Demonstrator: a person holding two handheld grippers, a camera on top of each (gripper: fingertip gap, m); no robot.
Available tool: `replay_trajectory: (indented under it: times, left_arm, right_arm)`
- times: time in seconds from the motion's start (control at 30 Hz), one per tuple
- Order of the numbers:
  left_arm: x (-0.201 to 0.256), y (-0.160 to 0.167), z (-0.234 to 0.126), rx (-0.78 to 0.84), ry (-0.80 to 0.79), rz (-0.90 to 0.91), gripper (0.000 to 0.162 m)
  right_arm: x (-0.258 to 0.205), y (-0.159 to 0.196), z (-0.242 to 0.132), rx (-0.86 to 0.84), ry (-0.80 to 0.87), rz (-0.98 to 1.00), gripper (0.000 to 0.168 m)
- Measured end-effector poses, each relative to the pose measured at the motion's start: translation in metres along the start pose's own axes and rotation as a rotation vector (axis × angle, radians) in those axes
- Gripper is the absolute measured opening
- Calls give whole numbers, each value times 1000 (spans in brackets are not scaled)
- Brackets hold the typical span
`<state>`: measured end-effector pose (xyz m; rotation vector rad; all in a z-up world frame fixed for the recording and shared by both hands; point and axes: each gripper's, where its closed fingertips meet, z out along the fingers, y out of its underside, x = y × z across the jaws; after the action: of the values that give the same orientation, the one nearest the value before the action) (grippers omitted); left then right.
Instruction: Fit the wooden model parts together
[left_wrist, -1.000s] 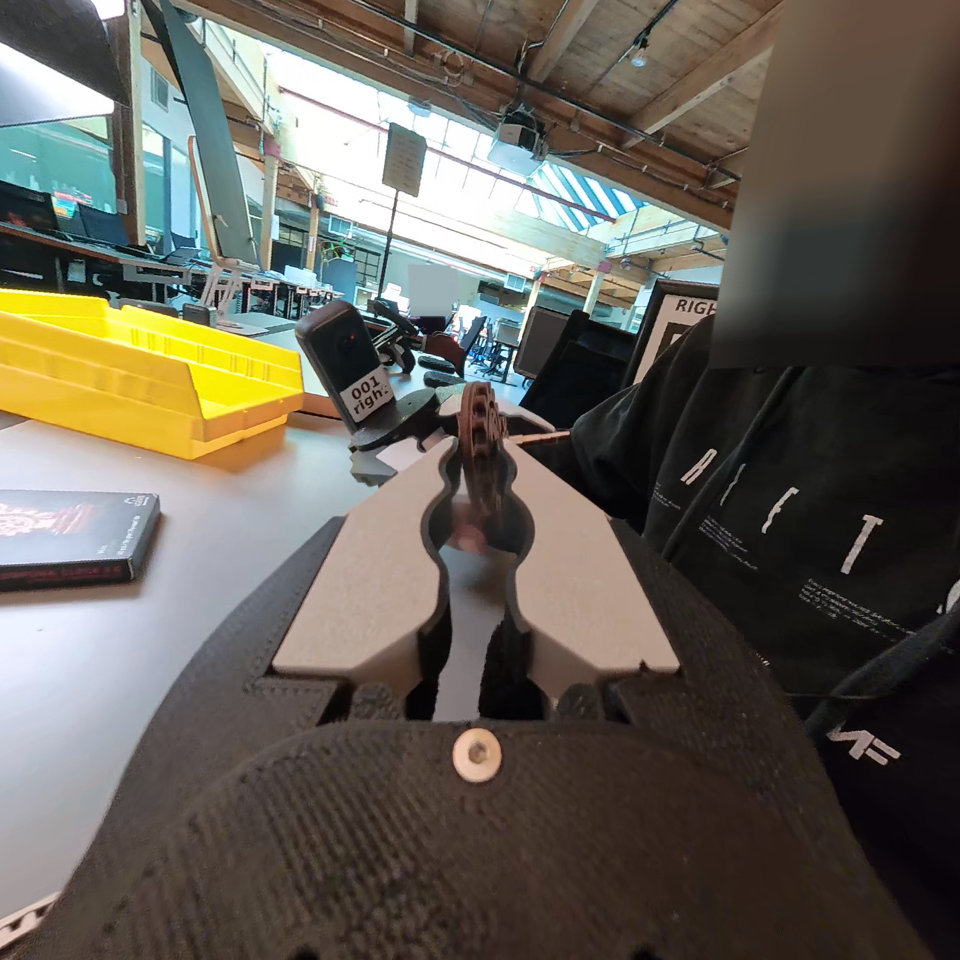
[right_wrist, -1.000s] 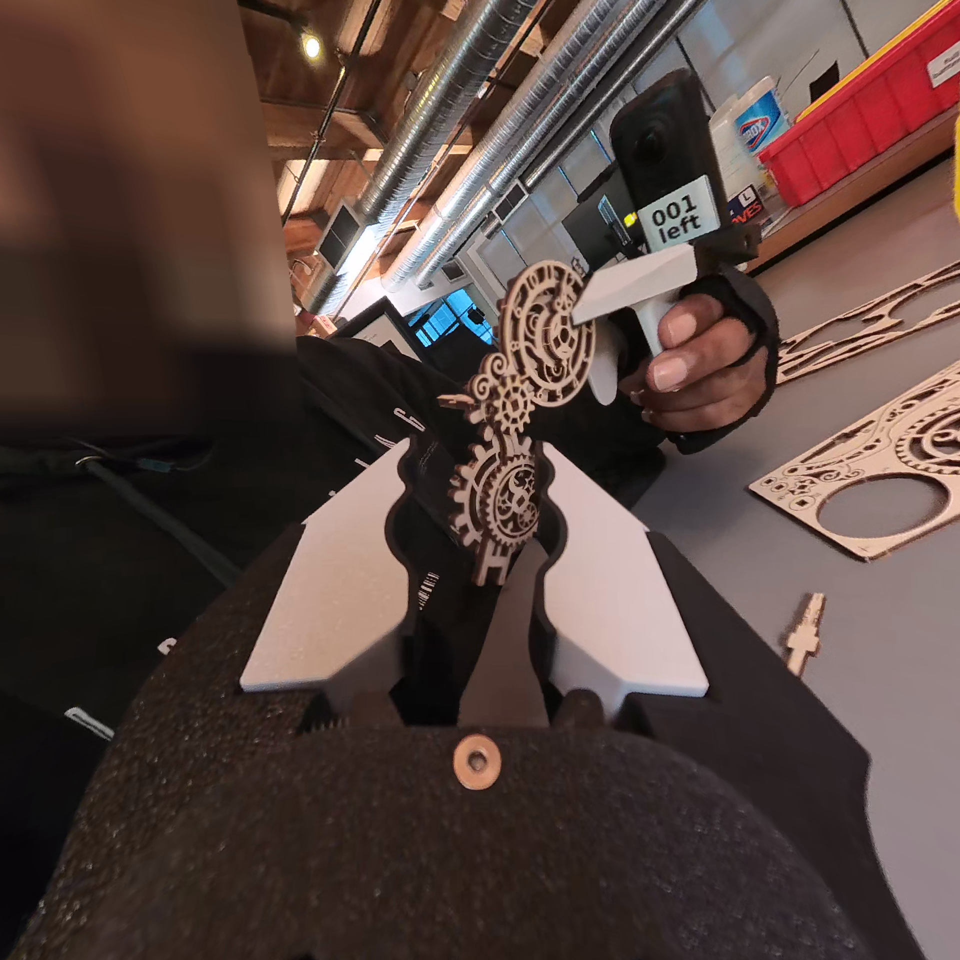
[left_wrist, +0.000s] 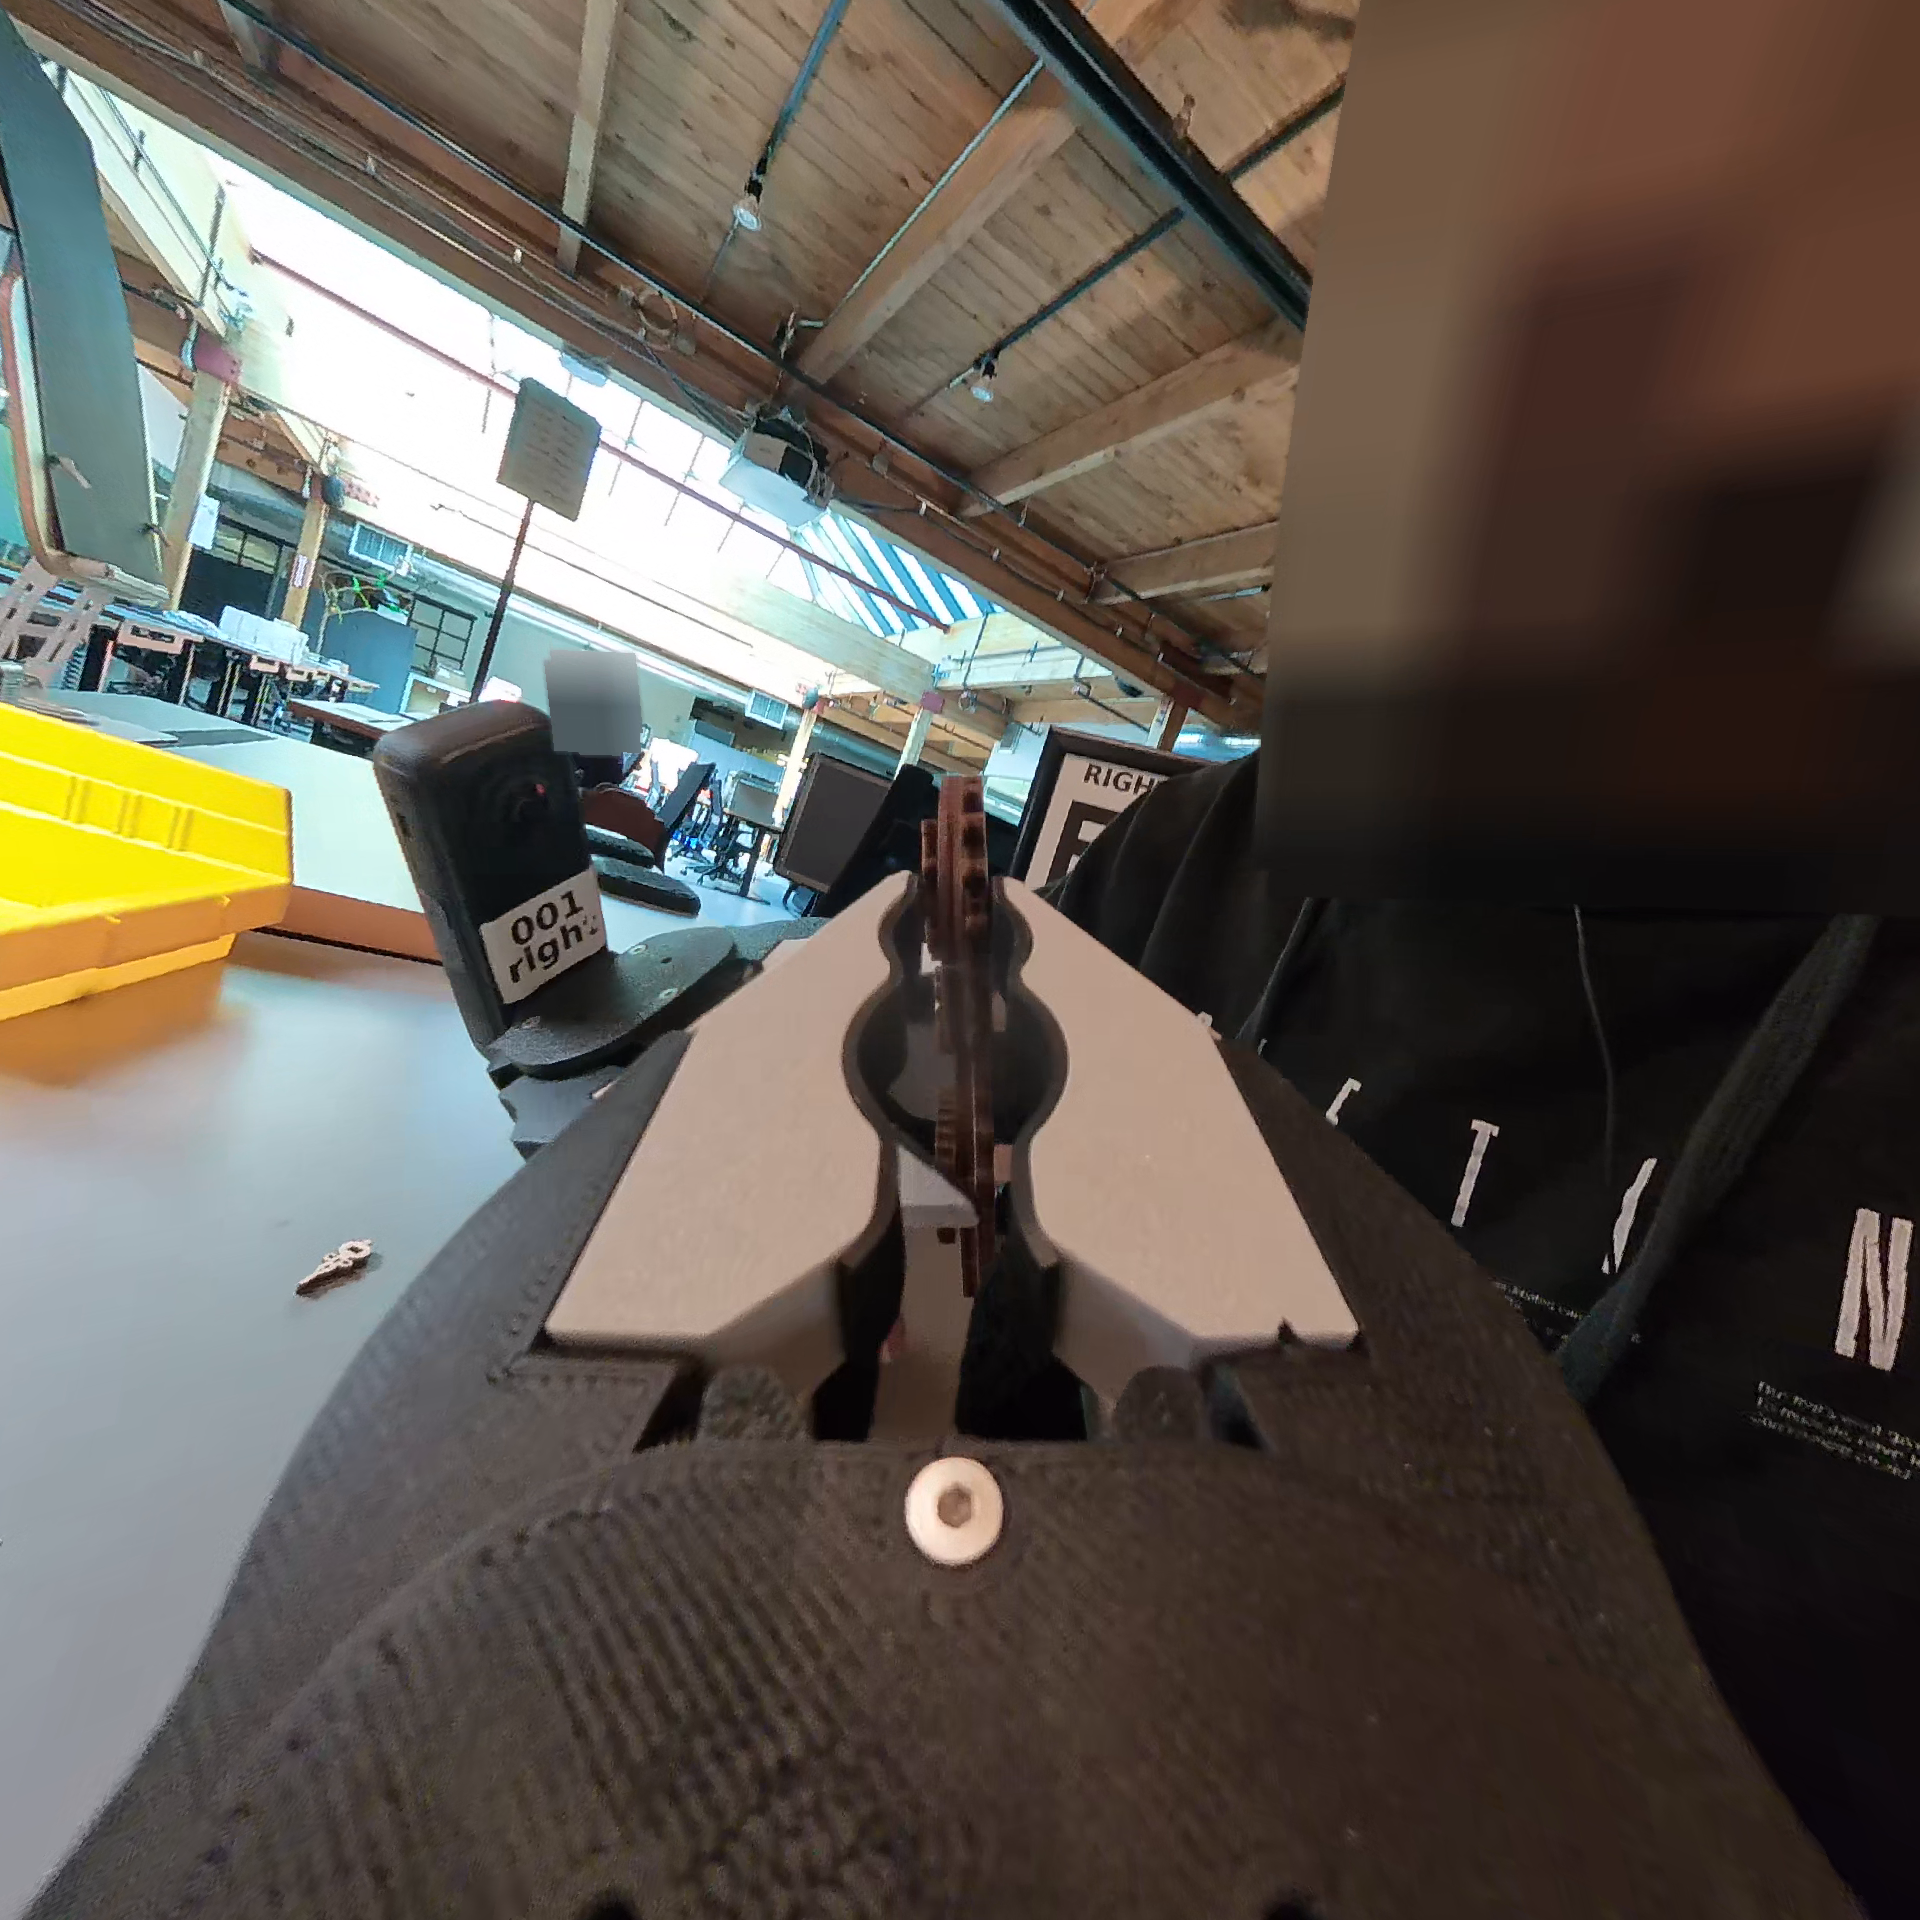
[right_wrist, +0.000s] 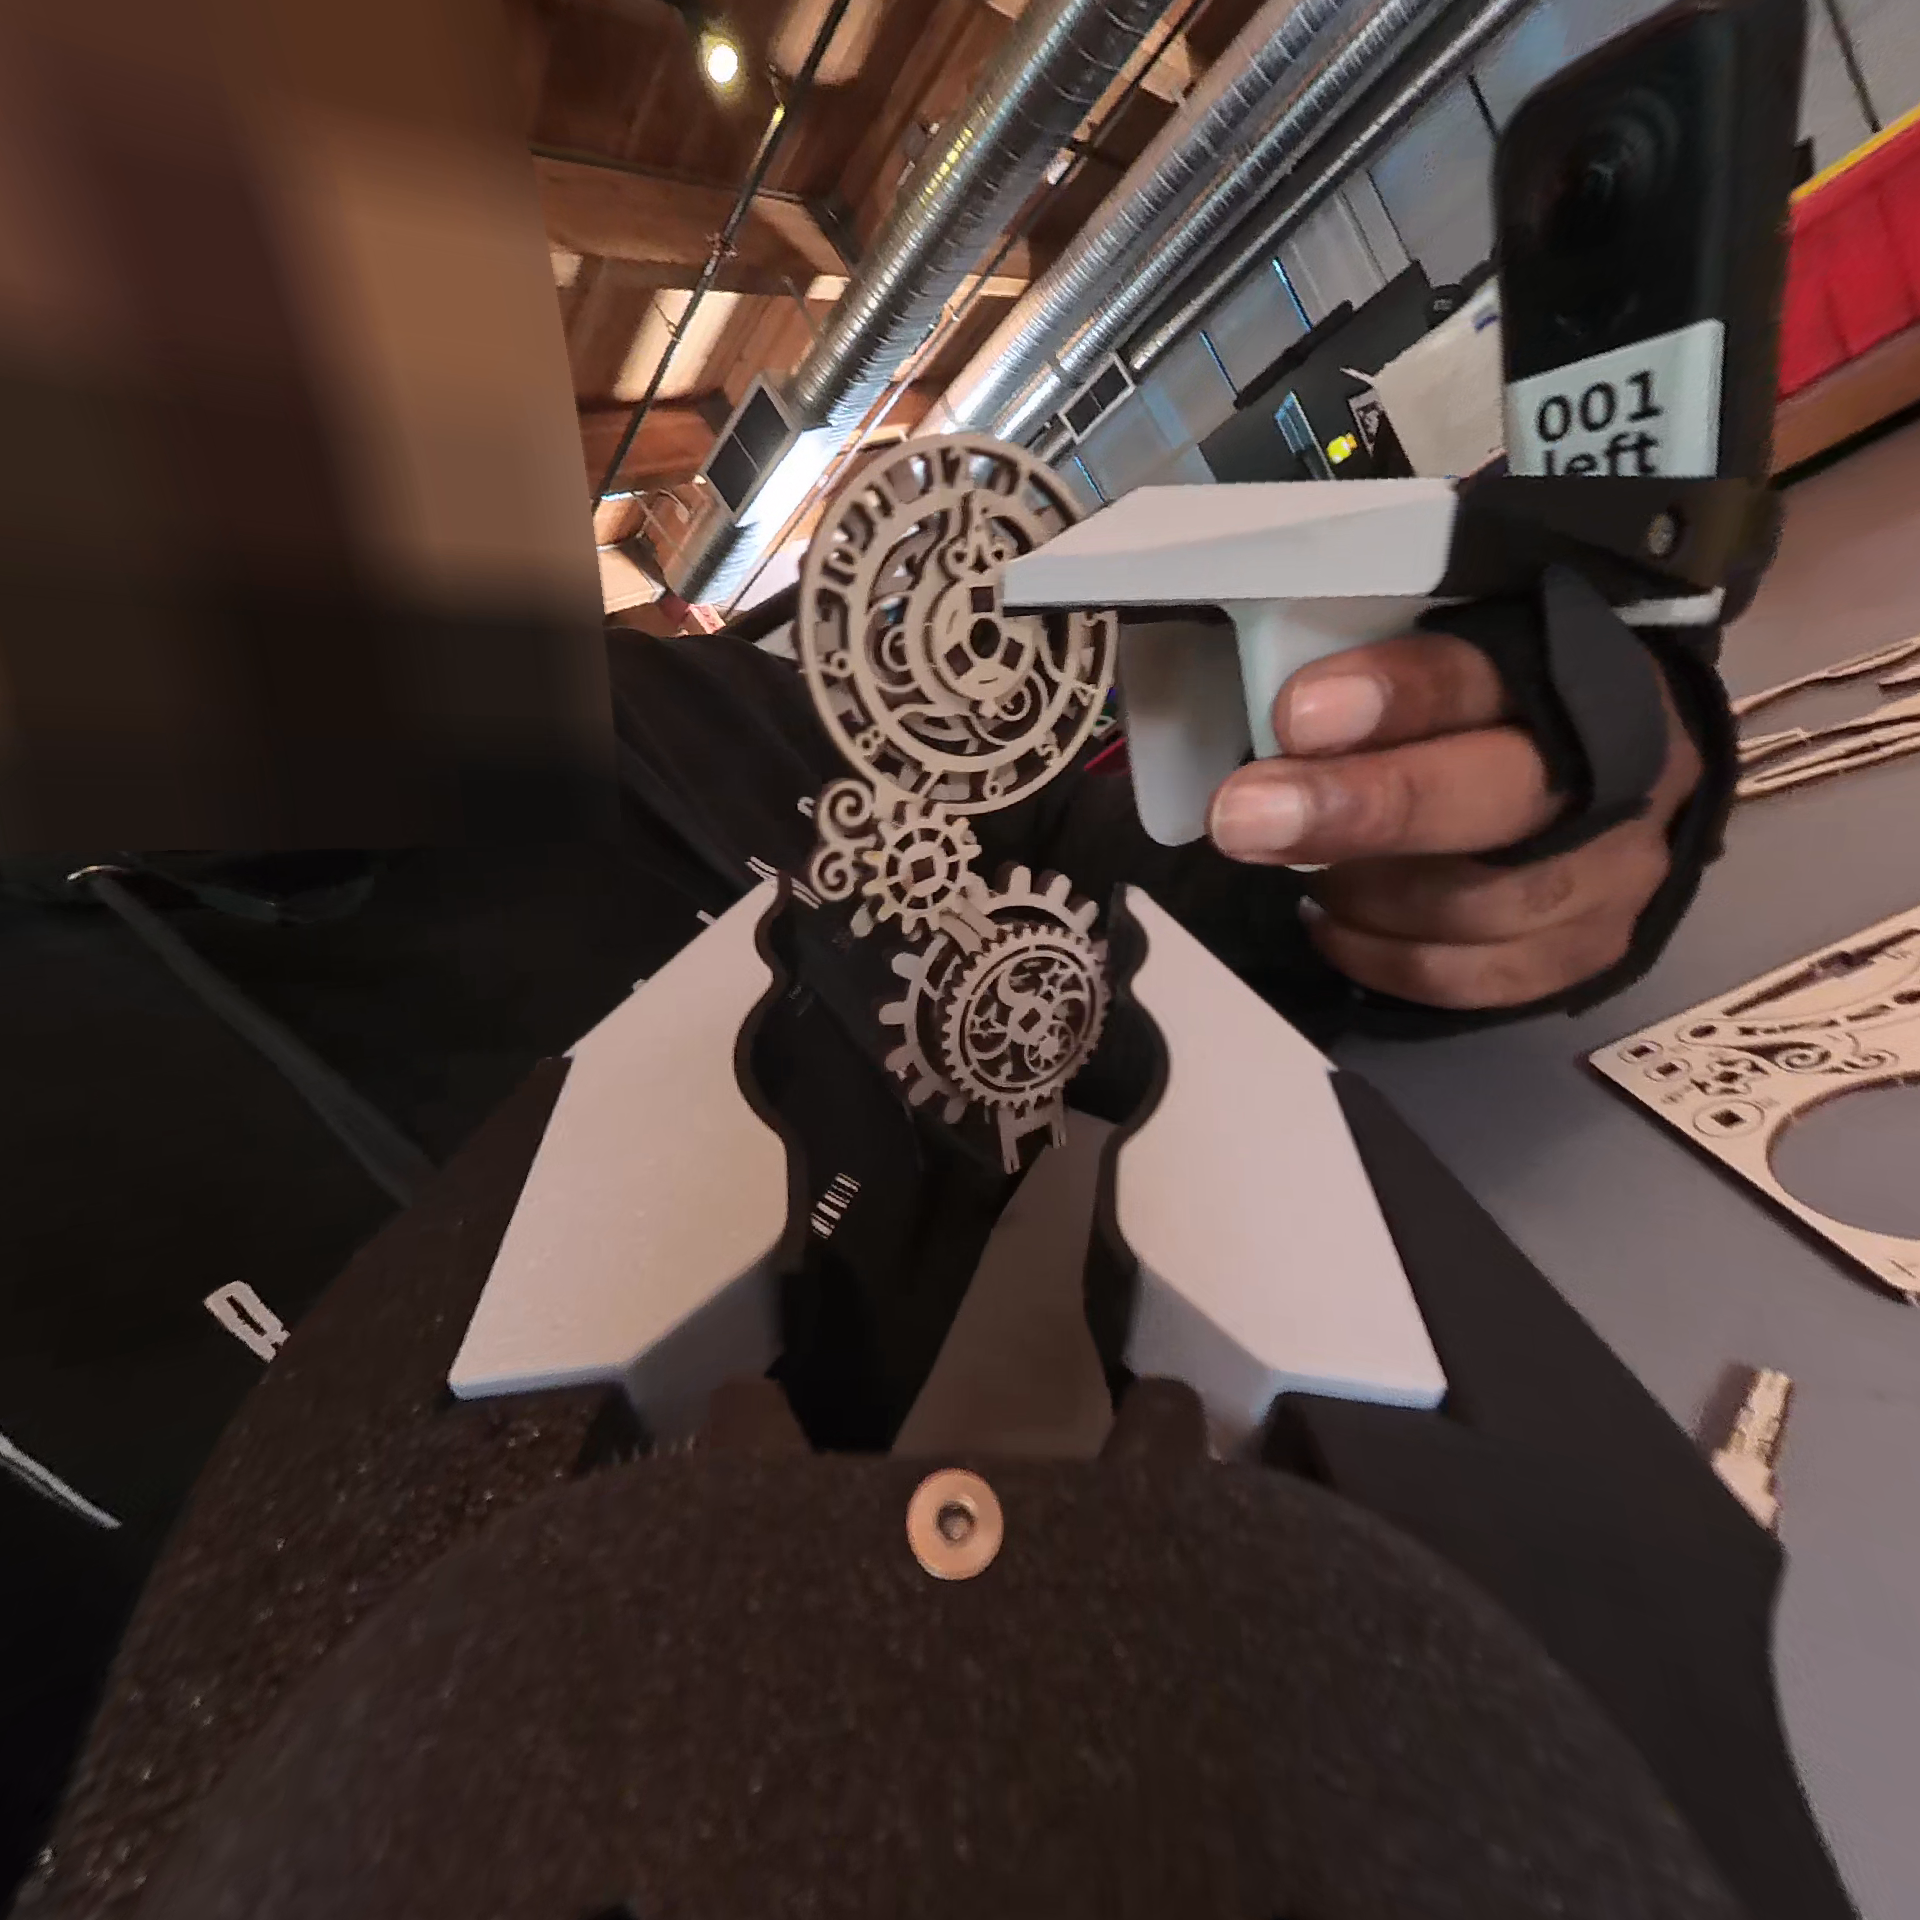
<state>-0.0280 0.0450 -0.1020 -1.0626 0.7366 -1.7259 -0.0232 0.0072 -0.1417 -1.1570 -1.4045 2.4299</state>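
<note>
While the wooden gear piece (right_wrist: 961, 831) hung above the table (right_wrist: 1558, 1195) at the centre of the right wrist view, the left gripper (right_wrist: 1023, 603) reached in from the upper right and clenched its jaws on the large dial at the top of the piece. The right gripper (right_wrist: 951, 997) sat below it with jaws released; the lower cogs of the piece stood in the gap between them, and whether they touched either side could not be told.

In the left wrist view the same piece (left_wrist: 961, 997) showed edge-on, a thin brown stack pinched at the tips of the left gripper (left_wrist: 956, 904).

By my reading the assembly was partly done: dial, small cog and large cog already hung together as one flat unit. More seemed left, since a loose wooden peg (right_wrist: 1751, 1439) lay on the table at the lower right and cut-out wooden sheets (right_wrist: 1704, 1049) lay at the right edge, one with a round hole. A small wooden bit (left_wrist: 335, 1264) lay at the left of the left wrist view.

The back of the piece was hidden, and the sheets ran off the frame.
</note>
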Motion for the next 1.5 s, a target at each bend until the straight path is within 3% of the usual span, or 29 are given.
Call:
replay_trajectory:
  times: [0.07,0.37,0.47,0.6,0.73,1.0,1.2,1.5]
  left_arm:
    - [-2,-1,0,22,4,-19,10]
    - [-16,-3,-9,39,-68,-36,11]
    - [-24,-10,-16,67,-125,-32,20]
    - [-32,-13,-24,66,-187,-21,19]
    - [-48,-17,-38,65,-314,-7,33]
    - [-63,-4,-48,-19,-444,-26,29]
    - [-70,24,-38,-197,-521,45,27]
    - [-83,52,-28,-328,-593,45,17]
  right_arm:
    - [-4,-1,-1,5,-19,-1,47]
    - [-2,-10,-9,46,-14,38,33]
    - [1,-14,-13,61,11,42,32]
    - [5,-16,-16,66,37,39,32]
    - [8,-17,-22,52,85,8,30]
    - [36,-11,-45,-87,348,-101,30]
    - [62,1,-63,-247,581,-193,30]
    - [75,11,-69,-377,723,-285,30]
